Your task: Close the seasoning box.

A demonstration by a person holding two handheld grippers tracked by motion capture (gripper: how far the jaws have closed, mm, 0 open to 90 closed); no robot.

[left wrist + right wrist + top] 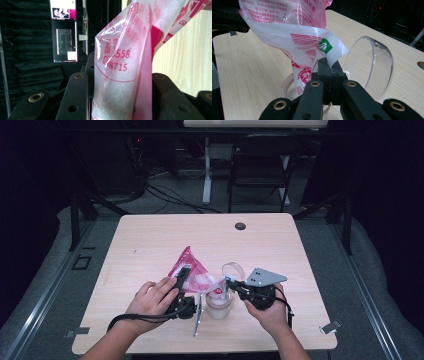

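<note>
The soft, slippery red-printed plastic bag (190, 270) of white powder hangs over the clear jar (219, 304), near centre of the surface; left tongs (182, 276) clench its body, right tongs (328, 65) pinch its corner. Grip edges, lightly.

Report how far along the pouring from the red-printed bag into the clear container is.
Done: the clear plastic container stands open, its clear hinged lid flipped back. In hand: the left gripper holds the red-printed plastic bag of white powder raised, while the right gripper pinches the bag's corner over the container's mouth. Left: finishing the pour, closing the lid. How much powder has gone in cannot be told.
</note>
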